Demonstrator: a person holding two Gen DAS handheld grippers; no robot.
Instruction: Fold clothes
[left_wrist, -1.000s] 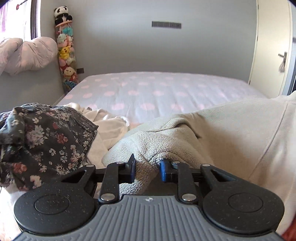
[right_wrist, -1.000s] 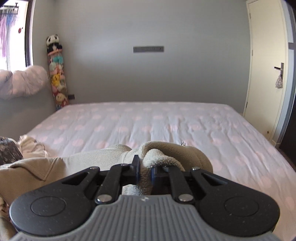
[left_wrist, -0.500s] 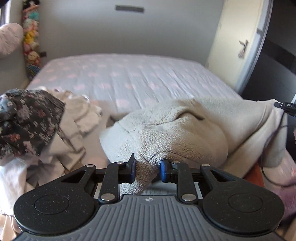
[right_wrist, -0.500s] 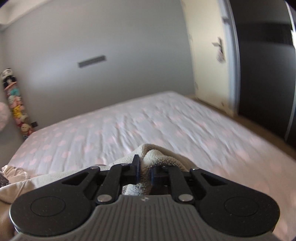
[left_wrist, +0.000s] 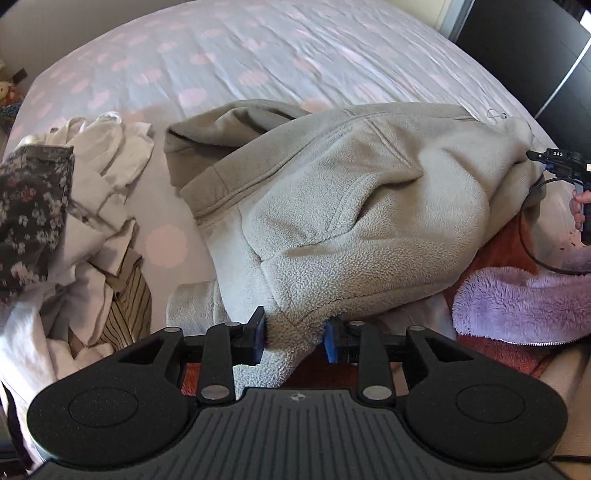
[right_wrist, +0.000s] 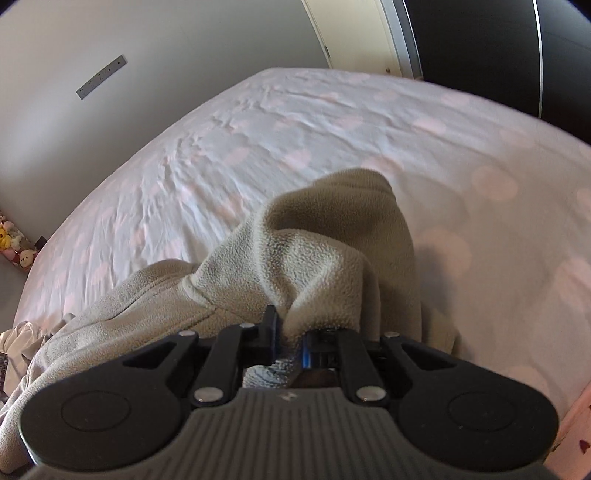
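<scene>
A beige fleece garment (left_wrist: 351, 206) lies bunched across the near part of the bed (left_wrist: 258, 55), stretched between my two grippers. My left gripper (left_wrist: 295, 336) points steeply down. Its jaws are opening, and a fold of the fleece hem still fills the gap and touches both pads. In the right wrist view my right gripper (right_wrist: 290, 343) is shut on another bunched edge of the fleece (right_wrist: 314, 258), which humps up over the spotted sheet (right_wrist: 295, 129). A hand (left_wrist: 578, 206) holding that gripper shows at the right edge of the left wrist view.
A heap of clothes sits at the left: a dark floral piece (left_wrist: 29, 206), cream garments (left_wrist: 107, 162) and a striped one (left_wrist: 129, 306). A lilac fluffy sleeve (left_wrist: 517, 306) is near right. A dark wardrobe (right_wrist: 498, 48) and plush toys (right_wrist: 14, 247) flank the bed.
Both grippers have tipped downward and the fleece has come down onto the bed. The right gripper swung right and lower. The left jaws stand a little wider.
</scene>
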